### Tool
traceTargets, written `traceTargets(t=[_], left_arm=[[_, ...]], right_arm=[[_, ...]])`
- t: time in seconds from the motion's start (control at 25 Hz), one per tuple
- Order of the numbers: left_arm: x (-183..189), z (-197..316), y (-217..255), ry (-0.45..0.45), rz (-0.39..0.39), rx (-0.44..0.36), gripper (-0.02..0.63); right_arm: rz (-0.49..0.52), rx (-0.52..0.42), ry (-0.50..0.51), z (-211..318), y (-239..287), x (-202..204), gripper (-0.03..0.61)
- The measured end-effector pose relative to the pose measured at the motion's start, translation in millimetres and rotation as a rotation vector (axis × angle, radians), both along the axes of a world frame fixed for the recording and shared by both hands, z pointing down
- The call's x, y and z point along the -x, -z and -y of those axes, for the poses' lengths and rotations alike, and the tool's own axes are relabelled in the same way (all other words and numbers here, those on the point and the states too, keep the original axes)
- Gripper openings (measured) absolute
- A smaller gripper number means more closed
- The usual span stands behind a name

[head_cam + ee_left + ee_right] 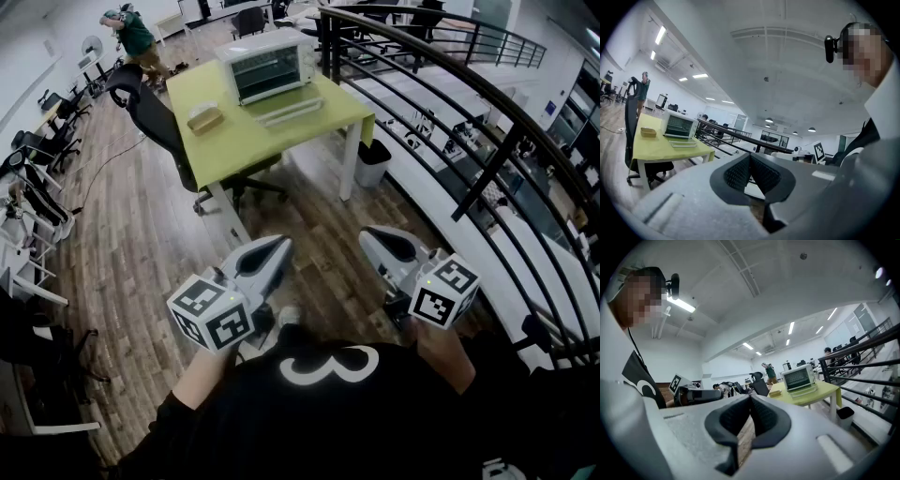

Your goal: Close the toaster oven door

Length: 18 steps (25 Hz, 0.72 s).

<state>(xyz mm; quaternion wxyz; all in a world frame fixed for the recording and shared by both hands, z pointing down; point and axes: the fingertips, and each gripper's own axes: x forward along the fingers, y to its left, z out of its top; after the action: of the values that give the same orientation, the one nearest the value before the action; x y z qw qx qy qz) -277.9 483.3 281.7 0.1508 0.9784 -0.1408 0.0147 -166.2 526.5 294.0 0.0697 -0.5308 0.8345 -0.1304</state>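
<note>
Black shirt (309, 422) with white "3", left tongs (279, 246) and right tongs (374, 236) closed, empty, toaster oven door (287, 111) down

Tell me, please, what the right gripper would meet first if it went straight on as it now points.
The way ahead of the right gripper looks free until, probably, the black office chair left of the toaster oven; depth is unclear.
</note>
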Motion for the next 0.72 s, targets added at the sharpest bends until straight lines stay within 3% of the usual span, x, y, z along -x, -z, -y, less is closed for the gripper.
traceTargets(t=[0.36,0.72], left_arm=[[-7,-11,8,-0.027,-0.01,-0.025,0.011],[-10,13,7,-0.046,-0.05,-0.027,0.011]], right_arm=[[0.033,-0.01,-0.045,-10,4,-8,0.002],[0.016,-0.026,-0.054,11,3,-15,0.002]])
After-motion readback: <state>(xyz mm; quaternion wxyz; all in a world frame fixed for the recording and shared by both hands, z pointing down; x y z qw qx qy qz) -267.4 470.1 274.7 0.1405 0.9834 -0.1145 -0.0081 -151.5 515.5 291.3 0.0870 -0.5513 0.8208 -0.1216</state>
